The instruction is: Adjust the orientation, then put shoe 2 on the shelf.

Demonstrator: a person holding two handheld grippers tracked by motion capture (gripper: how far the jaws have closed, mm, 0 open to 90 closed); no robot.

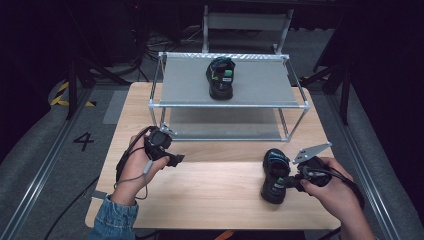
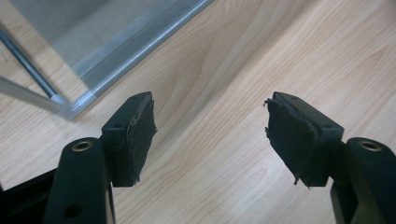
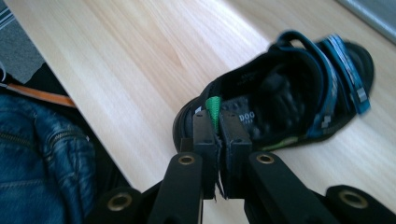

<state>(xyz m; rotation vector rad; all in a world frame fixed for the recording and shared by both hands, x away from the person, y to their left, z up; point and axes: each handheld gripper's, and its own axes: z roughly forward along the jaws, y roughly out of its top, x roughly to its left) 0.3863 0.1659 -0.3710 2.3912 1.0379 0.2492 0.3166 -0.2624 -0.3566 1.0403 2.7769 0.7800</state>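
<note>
From above, a pale wooden worktop (image 1: pixel 210 190) stands on grey floor in a dark room. A metal rack (image 1: pixel 230 105) spans its far edge, one black shoe (image 1: pixel 221 77) on the top shelf. Near the right front corner the right claw (image 1: pixel 289 182) meets a second shoe (image 1: pixel 275 175); the left claw (image 1: pixel 176 159) hangs at the left.

The left gripper view shows the left claw (image 2: pixel 210 135) spread apart over bare wood by the rack's corner.

The right gripper view shows the right claw (image 3: pixel 218 133) clamped on the second shoe's green heel tab (image 3: pixel 214 108).

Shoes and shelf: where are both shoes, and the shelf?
Shoe on the shelf (image 1: pixel 220 78), high view, its upper.
Shoe on the table (image 3: pixel 280 100), right gripper view, its inside.
Shelf (image 1: pixel 260 82), high view, bare top deck.
</note>
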